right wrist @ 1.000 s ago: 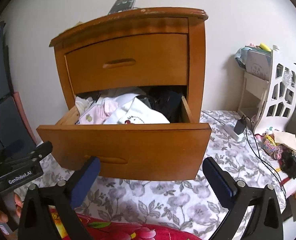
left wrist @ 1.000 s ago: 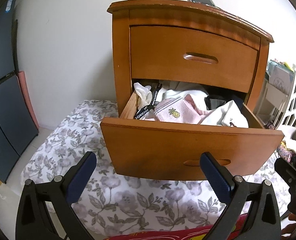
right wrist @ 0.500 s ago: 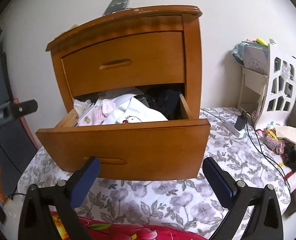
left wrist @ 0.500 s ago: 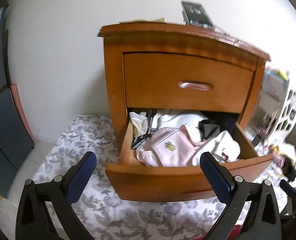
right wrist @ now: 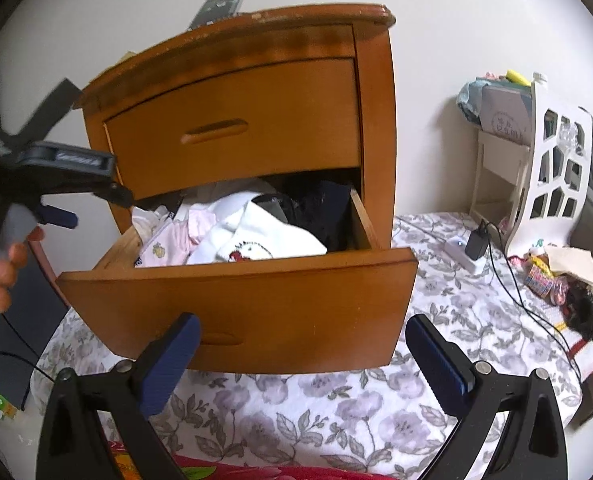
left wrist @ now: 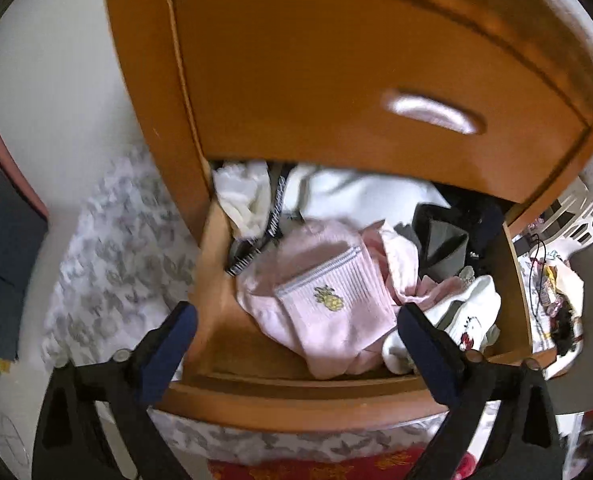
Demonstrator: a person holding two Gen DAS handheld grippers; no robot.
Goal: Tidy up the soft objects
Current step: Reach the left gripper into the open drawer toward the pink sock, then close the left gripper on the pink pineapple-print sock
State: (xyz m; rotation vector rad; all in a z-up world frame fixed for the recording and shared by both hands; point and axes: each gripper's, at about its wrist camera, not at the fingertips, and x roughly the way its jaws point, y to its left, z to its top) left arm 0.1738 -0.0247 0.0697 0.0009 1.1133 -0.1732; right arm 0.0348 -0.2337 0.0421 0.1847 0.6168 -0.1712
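The lower drawer [left wrist: 296, 396] of a wooden nightstand stands pulled out, full of soft clothes. On top lies a pink sock with a pineapple [left wrist: 336, 300], with a white sock bearing a red cartoon [left wrist: 468, 320] to its right. A black lettered strap [left wrist: 274, 216] and white cloth [left wrist: 360, 196] lie further back. My left gripper [left wrist: 296, 312] hovers above the drawer, tipped down over the pink sock. Its jaws are closing and the pads touch nothing. My right gripper [right wrist: 302, 324] is open, in front of the drawer front [right wrist: 256, 304], holding nothing.
The upper drawer [right wrist: 232, 132] is shut and overhangs the back of the clothes. A remote [right wrist: 220, 4] lies on the nightstand top. The nightstand stands on a floral sheet [right wrist: 336, 412]. A charger with cable [right wrist: 476, 244], a white rack [right wrist: 552, 168] and small clutter are at the right.
My left gripper went forward and up and tipped down, from facing the drawer front to looking into the drawer. The right gripper stayed put.
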